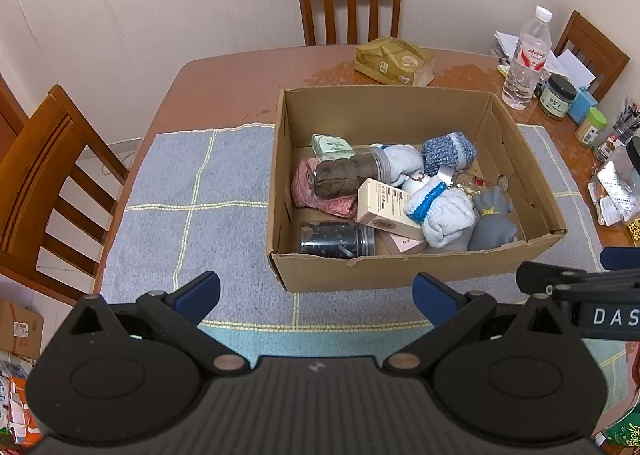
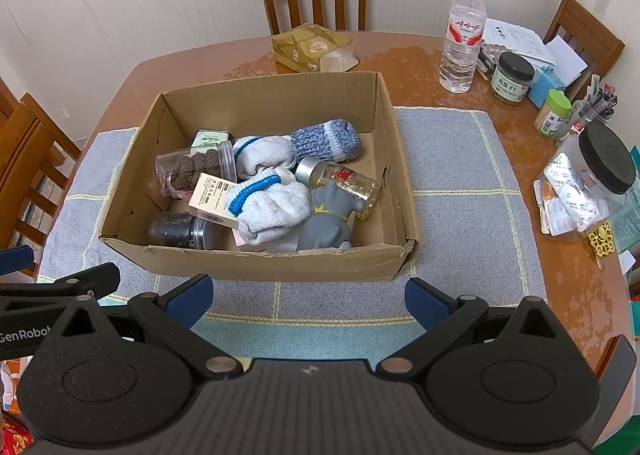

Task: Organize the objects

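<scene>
Wooden tabletop under a grey mat carries the cardboard box, where soft white socks would squash easily if pinched mid-roll, while left claw and right claw gape wide, empty.

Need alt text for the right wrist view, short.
An open cardboard box on a grey checked mat holds rolled socks, jars and a grey toy figure. The right tongs hover open and empty before it; a water bottle stands on the wooden table behind.
</scene>
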Demonstrator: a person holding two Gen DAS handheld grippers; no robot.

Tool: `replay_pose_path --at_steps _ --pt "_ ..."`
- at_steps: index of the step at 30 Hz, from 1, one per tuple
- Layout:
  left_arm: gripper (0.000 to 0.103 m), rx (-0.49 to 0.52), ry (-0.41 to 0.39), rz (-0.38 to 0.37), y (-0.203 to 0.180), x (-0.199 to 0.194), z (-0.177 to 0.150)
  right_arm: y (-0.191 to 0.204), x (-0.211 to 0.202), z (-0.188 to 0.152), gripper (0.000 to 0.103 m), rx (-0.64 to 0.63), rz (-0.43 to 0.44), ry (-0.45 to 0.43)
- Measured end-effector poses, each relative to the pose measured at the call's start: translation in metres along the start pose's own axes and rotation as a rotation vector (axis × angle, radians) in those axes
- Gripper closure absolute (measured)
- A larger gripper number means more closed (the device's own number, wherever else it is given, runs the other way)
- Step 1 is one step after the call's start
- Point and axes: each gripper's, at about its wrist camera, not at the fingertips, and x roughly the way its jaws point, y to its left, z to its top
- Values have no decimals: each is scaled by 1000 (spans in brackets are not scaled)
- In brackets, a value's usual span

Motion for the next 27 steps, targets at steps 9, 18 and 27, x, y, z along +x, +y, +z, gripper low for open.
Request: replay_pose_path --at_steps 9,18,27 --pt "1 -1 -1 0 0 -1 0 0 -1 0 0 0 -2 0" --pt "1 -2 -2 1 -1 -2 1 0 -2 1 0 -6 -2 -3" --pt "1 -2 -3 0 -2 -3 2 -1 -4 2 0 -8 0 -5"
